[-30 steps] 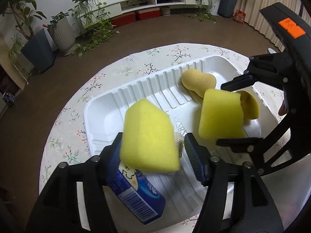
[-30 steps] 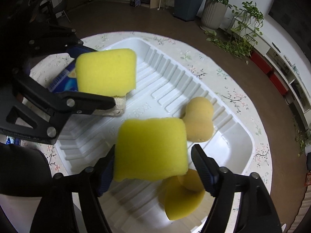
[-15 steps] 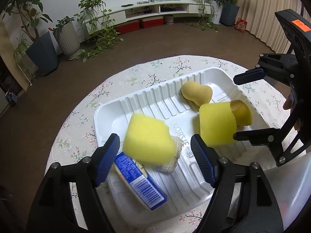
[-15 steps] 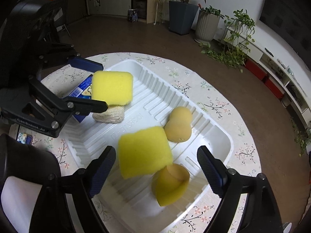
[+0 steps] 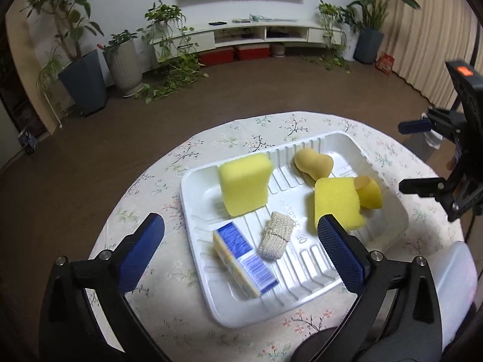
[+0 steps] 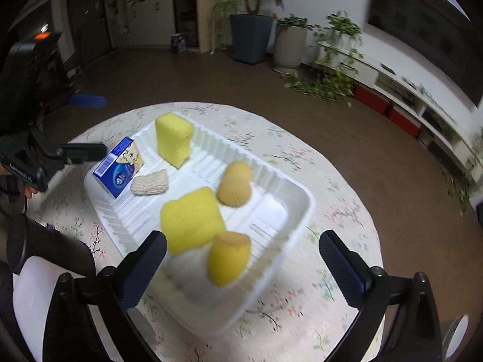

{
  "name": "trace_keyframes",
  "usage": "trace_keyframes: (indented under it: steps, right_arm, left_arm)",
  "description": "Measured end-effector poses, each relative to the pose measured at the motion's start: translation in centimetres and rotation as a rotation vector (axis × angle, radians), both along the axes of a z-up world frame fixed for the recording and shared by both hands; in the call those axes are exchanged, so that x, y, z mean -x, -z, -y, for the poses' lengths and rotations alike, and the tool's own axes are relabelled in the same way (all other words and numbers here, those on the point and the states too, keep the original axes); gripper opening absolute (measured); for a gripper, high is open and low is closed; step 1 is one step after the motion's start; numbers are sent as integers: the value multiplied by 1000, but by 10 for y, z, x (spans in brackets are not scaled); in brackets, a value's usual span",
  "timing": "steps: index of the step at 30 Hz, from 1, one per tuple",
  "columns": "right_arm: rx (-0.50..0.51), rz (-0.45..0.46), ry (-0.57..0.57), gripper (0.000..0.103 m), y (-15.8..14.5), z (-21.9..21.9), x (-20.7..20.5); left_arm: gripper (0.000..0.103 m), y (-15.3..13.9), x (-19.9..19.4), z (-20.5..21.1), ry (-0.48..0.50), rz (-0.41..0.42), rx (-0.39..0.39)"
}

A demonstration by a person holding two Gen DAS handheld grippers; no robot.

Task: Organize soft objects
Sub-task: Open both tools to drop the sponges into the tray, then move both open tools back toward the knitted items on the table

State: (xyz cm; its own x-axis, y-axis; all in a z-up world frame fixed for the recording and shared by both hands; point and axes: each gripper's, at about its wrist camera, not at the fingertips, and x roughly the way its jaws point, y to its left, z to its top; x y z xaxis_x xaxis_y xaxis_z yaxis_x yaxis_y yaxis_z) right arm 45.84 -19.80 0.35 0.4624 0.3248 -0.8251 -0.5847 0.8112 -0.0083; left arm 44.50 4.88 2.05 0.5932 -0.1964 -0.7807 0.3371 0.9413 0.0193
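A white ribbed tray (image 5: 389,199) (image 6: 302,193) on the round table holds all the soft things. One yellow sponge (image 5: 244,188) (image 6: 173,138) stands on edge at one end. A second yellow sponge (image 5: 336,203) (image 6: 191,218) lies by a tan peanut-shaped sponge (image 5: 312,163) (image 6: 235,185) and a yellow round sponge (image 5: 368,191) (image 6: 229,259). A beige knitted pad (image 5: 276,238) (image 6: 151,182) and a blue box (image 5: 241,259) (image 6: 119,172) lie near the other end. My left gripper (image 5: 241,253) (image 6: 87,126) and right gripper (image 6: 243,268) (image 5: 416,156) hover above the tray, jaws opening wide, holding nothing.
The table wears a floral cloth (image 5: 151,199) and its round edge drops to a brown floor. Potted plants (image 5: 87,81) and a low white TV shelf (image 5: 265,33) stand far off. A white object (image 5: 452,274) sits near the table edge.
Both grippers let go of their yellow sponges, opened wide, and rose back from the tray. The sponges now rest in the tray, one fallen against its end wall.
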Motion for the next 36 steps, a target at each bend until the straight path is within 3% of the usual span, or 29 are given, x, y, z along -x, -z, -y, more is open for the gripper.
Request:
trace_keyframes:
  steps: [7, 17, 26, 36]
  right_arm:
    - [-81, 26, 90, 103, -16, 39, 17]
    - [-151, 57, 125, 103, -27, 67, 69]
    - [-229, 58, 119, 103, -14, 74, 161]
    - [-309, 3, 66, 103, 15, 42, 260]
  left_arm:
    - [103, -7, 23, -19, -34, 21, 24]
    - [103, -7, 79, -43, -66, 35, 60]
    - [103, 7, 165, -68, -102, 46, 91]
    - [103, 39, 265, -70, -117, -10, 178]
